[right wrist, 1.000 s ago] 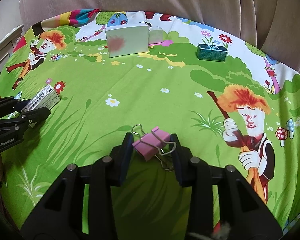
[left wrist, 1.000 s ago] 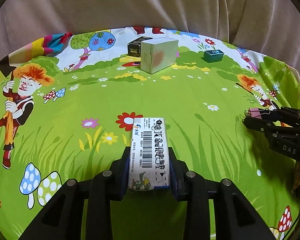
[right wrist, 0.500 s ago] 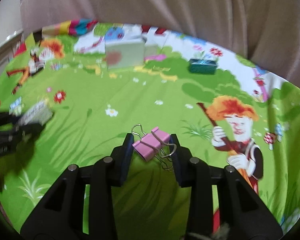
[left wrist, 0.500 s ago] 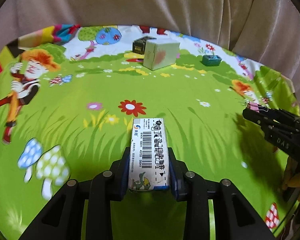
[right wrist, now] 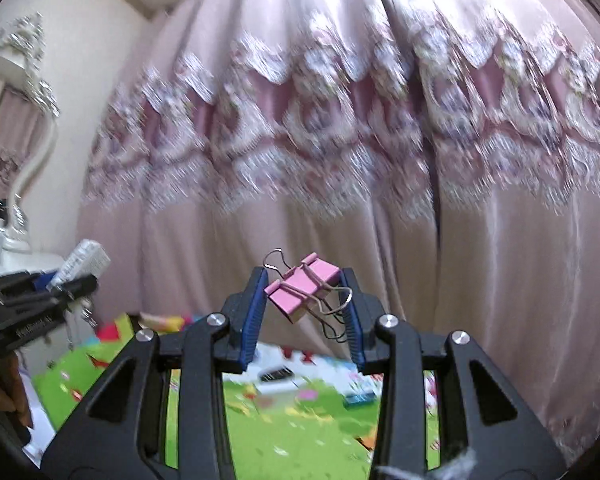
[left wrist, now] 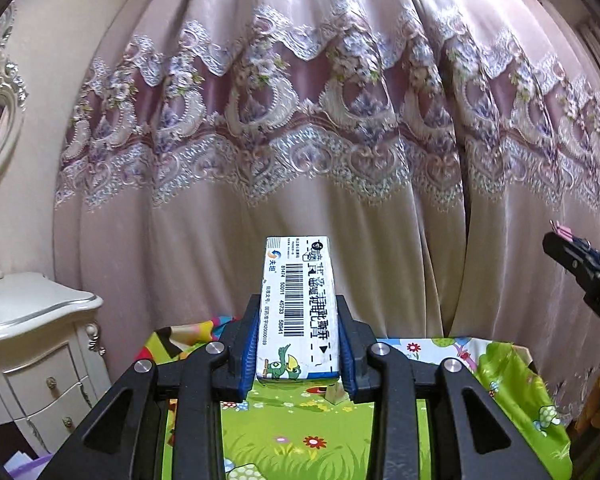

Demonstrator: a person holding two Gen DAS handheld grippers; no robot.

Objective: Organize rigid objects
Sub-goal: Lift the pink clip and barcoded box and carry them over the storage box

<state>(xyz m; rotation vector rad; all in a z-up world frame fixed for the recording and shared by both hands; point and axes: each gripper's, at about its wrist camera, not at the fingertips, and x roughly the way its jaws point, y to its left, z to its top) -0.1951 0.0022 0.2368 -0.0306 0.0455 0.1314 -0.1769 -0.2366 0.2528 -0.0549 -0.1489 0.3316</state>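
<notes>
In the left wrist view the left hand-held gripper (left wrist: 298, 344) is clamped on a white barcode box (left wrist: 298, 312), blue pads pressing its two long sides while the printed face looks up and the far end juts out past the fingertips. It is raised clear of the cartoon-print cloth (left wrist: 508, 380) covering the table, level with the lower part of the lace-trimmed curtain (left wrist: 300, 120) behind it. To the right of the box the tip of the other tool (left wrist: 580, 268) shows at the edge with a sliver of pink in it. No bin, tray or other container appears in this view, so where the box should go cannot be read here; I judge the carry goes best with the box kept level and the squeeze unchanged, since its long overhang could lever it loose. In the right wrist view, which is blurred, the right hand-held gripper (right wrist: 306, 300) is closed on a pink binder clip (right wrist: 302, 286), held skewed between the pads with its wire handles sticking out front and back. Left of the clip, the barcode box (right wrist: 85, 261) shows in the other tool. Below the clip, small boxes lie on the cloth, too smeared to identify; again no container is visible. That crooked hold looks the likelier to slip, so a slow, upright set-down seems wise.
</notes>
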